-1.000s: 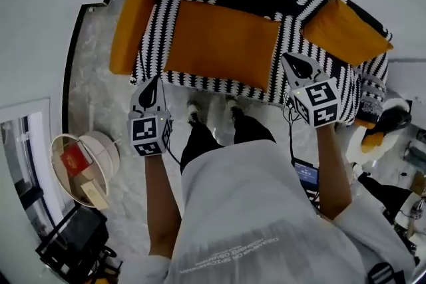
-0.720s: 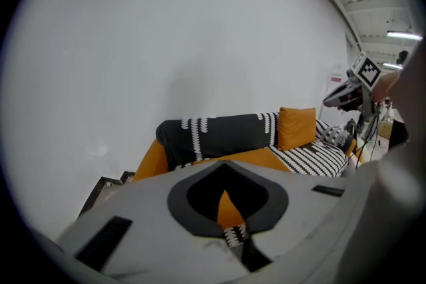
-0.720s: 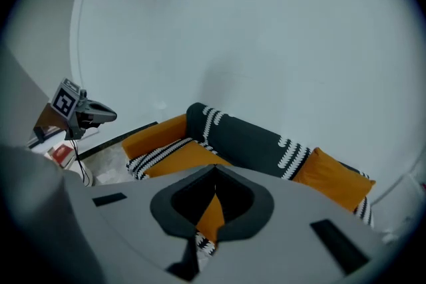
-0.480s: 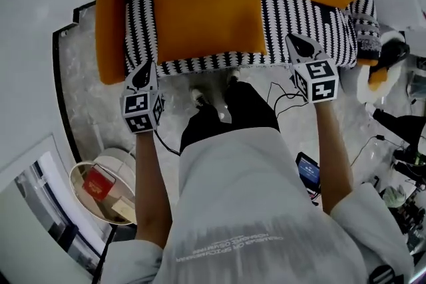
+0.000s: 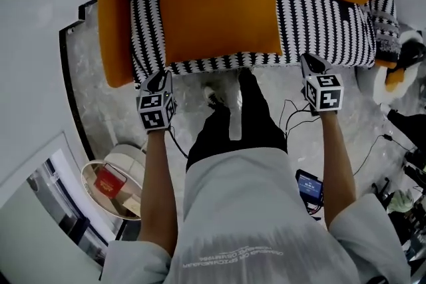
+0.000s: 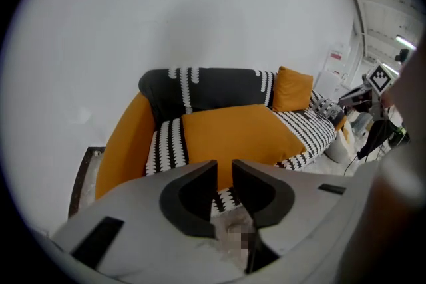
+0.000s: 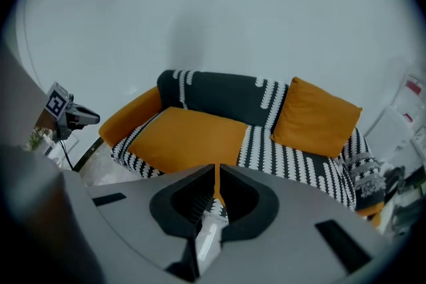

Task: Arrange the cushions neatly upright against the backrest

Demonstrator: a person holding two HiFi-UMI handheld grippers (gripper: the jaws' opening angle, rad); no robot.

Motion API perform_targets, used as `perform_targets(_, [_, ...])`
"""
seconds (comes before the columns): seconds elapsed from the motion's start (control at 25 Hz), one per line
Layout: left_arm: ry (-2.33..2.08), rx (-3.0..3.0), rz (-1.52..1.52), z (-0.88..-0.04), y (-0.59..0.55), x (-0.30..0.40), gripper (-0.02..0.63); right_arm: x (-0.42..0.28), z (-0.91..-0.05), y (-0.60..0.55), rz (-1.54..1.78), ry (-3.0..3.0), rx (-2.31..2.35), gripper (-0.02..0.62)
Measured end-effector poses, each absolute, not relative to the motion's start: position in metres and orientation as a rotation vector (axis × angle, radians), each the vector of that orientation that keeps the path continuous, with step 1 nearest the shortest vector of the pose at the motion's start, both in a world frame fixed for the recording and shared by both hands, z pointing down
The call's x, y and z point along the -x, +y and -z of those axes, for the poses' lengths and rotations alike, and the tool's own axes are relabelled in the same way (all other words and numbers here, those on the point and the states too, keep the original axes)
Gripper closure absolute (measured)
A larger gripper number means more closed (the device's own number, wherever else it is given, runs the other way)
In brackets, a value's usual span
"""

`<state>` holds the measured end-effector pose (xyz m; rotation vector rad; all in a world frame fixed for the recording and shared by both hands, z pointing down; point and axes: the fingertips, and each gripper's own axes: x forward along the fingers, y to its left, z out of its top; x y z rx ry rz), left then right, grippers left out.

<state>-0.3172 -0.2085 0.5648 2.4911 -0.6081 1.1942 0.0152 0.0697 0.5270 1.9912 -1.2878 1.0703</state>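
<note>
1. Left gripper (image 6: pixel 224 173): jaws a little apart and just been opening, nothing between them. It's held in front of the sofa's front edge, near the left corner of the seat, pointing down and fwd. Not touching any cushion.
2. Right gripper (image 7: pixel 217 176): jaws together, empty. It's held in front of the sofa's front edge too, toward the right part of the seat, clear of the fabric.
3. Sofa (image 5: pixel 326 16): black-and-white patterned cover, dark backrest (image 6: pixel 213 90) along the far side by the wall.
4. Flat cushion (image 5: pixel 219 16): orange, rectangular, lying face-down on the seat's left and centre. It isn't leaning on the backrest. Its near edge sits close to the seat's front edge, betw. my two grippers as seen from the head view.
5. Upright cushion (image 7: pixel 316 118): orange, standing tilted in the sofa's right corner, against the backrest.
6. Orange side piece (image 5: pixel 113 30): runs along the sofa's left end (armrest or a third cushion, can't tell which).
7. Floor (image 5: pixel 100 103): pale, marbled. My legs in dark trousers (image 5: pixel 233 130) stand on it just in front of the seat.
8. Round basket (image 5: pixel 110 179): on the floor to my left, holding a red box.
9. Small lit screen (image 5: pixel 309 186): on the floor by my right side, w/ cables (image 5: pixel 293 110) near it.
</note>
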Motion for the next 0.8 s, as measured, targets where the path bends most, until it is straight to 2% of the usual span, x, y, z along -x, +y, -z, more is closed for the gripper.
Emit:
perform_targets(0.08, [-0.619, -2.441, -1.242, -0.585, -0.209, 0.329, 0.514, -0.01, -0.551, 0.071, -1.131, -1.282, -1.961, 0.584])
perform_targets(0.2, [-0.624, -2.383, -1.291, -0.612, -0.211, 0.334, 0.489, -0.009, -0.58, 0.071, -1.208, -1.273, -1.913, 0.532])
perform_targets(0.52, [-0.647, -2.203, -1.303, -0.684, -0.223, 0.347, 0.45, -0.001, -0.665, 0.072, -1.304, -1.247, -1.787, 0.514])
perform_targets(0.8, [-0.54, -2.167, -1.46, -0.733, -0.219, 0.351, 0.408, 0.003, -0.735, 0.092, -1.389, -1.183, -1.714, 0.499])
